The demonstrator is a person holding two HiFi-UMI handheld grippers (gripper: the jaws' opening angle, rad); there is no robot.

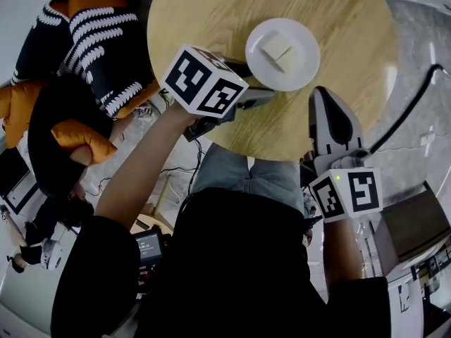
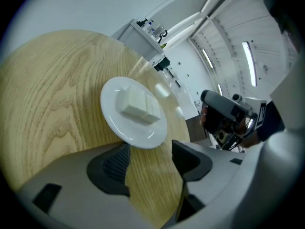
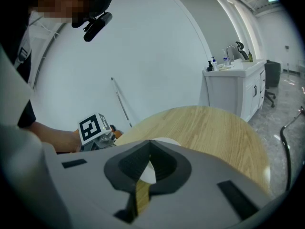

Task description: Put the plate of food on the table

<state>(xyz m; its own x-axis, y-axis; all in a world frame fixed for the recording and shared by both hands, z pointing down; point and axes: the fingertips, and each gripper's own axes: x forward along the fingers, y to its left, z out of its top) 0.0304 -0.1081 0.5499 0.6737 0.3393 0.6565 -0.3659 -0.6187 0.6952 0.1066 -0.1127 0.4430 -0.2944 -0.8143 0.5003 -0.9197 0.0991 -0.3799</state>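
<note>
A white plate with a pale block of food rests flat on the round wooden table. My left gripper is at the plate's near-left rim. In the left gripper view it stands open, and the plate with the food lies just beyond the fingertips, with no pad touching it. My right gripper hovers at the table's near-right edge, apart from the plate. In the right gripper view it is shut on nothing, with a sliver of the plate behind it.
A chair piled with striped and orange clothing stands left of the table. A dark cable runs over the floor at the right, near a box. A white sink counter stands beyond the table.
</note>
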